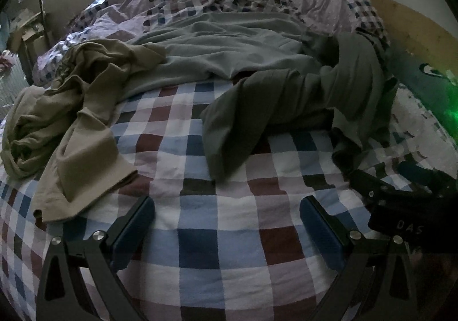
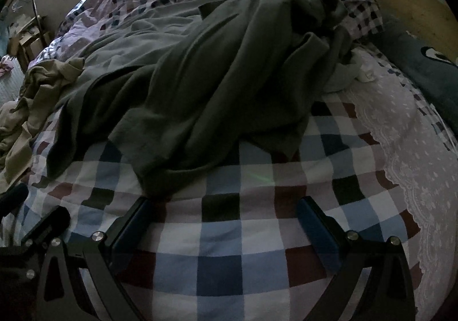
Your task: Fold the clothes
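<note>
The left gripper [image 1: 227, 228] hovered with jaws apart over the checked bed [image 1: 229, 240], near crumpled tan trousers [image 1: 77, 120] and a dark green garment [image 1: 257, 109].

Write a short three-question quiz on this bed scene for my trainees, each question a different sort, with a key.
1. True or false: the left gripper grips the tan garment.
2. Which garment lies nearest the right gripper? A) dark green garment B) tan garment C) pale grey-green garment
3. Fill in: all clothes lie on a ____ bedcover.

Key: 1 false, its jaws are open and empty; 2 A; 3 checked.
</note>
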